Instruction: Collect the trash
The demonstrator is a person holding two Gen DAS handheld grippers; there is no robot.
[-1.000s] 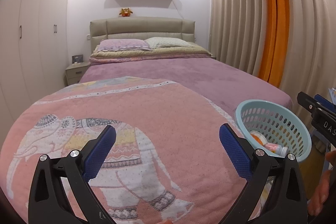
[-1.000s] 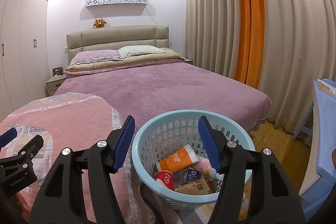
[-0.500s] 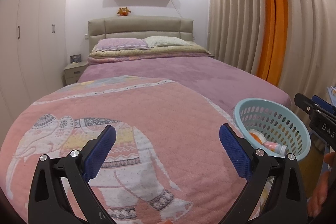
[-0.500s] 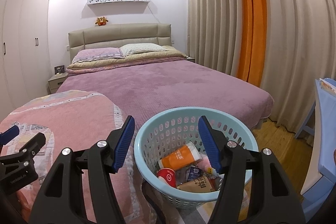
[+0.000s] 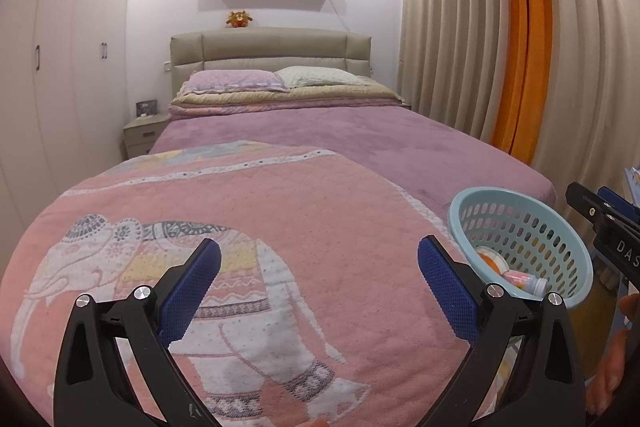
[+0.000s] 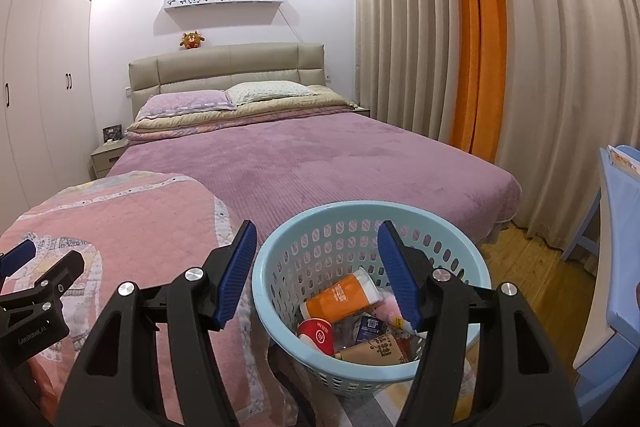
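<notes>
A light-blue plastic basket (image 6: 400,367) stands on the floor at the foot of the bed. In it lie an orange cup (image 6: 340,297), a red cup (image 6: 318,335), a brown paper packet (image 6: 376,349) and a pink bottle (image 6: 390,307). My right gripper (image 6: 316,231) hovers over the basket's near side, open, with nothing between its blue pads. My left gripper (image 5: 318,251) is open and empty above the pink elephant quilt (image 5: 280,211). The left wrist view has the basket (image 5: 520,227) at the right, with the pink bottle (image 5: 524,279) inside and the right gripper's tip (image 5: 600,215) beside it.
The bed (image 6: 320,163) has a purple cover, and two pillows (image 6: 224,99) lie at the headboard. A nightstand (image 6: 106,157) and white wardrobes (image 6: 36,99) are on the left. Curtains (image 6: 520,47) hang on the right. A blue chair (image 6: 616,247) stands on the wood floor (image 6: 532,275).
</notes>
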